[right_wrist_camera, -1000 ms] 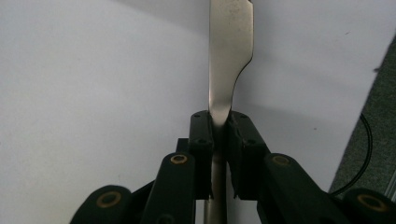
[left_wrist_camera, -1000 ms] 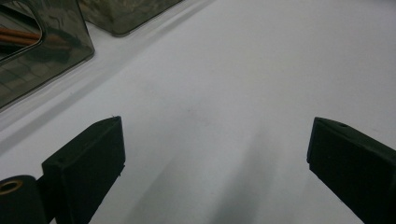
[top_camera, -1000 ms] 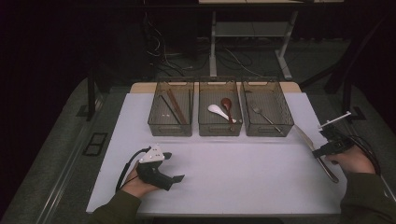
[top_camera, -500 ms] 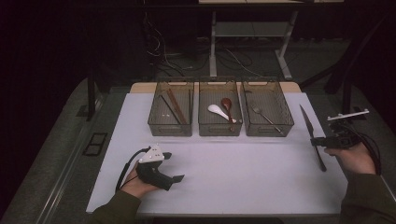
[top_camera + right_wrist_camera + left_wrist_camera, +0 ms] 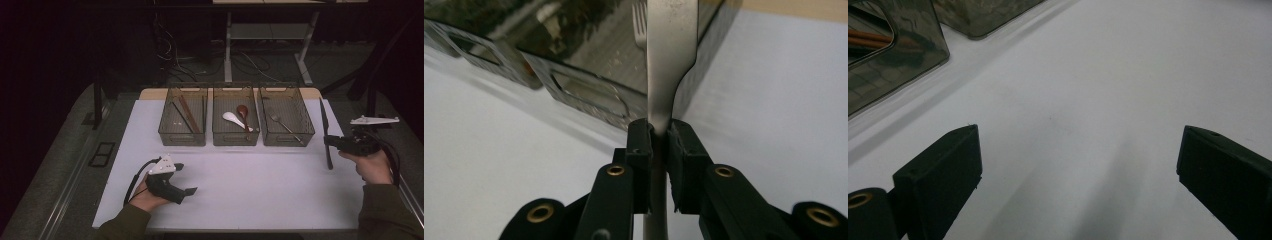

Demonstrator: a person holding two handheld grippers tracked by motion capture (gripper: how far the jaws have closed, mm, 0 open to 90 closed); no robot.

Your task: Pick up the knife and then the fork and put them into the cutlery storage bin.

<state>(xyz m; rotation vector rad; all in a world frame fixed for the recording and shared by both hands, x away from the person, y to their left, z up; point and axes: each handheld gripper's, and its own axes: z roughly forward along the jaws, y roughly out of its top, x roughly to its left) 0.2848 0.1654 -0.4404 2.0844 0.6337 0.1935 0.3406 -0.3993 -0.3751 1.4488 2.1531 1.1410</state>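
right gripper [image 5: 659,137] jaws clench a metal utensil [image 5: 671,60]; the high view alone shows left gripper [image 5: 172,182] released.

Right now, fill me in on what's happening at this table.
A person is sorting cutlery into three clear bins. The right gripper is shut on a metal table knife, held clear of the white table beside the right-hand bin, which holds a fork. The middle bin holds two spoons, the left bin chopsticks. The left gripper rests open on the table, holding nothing.
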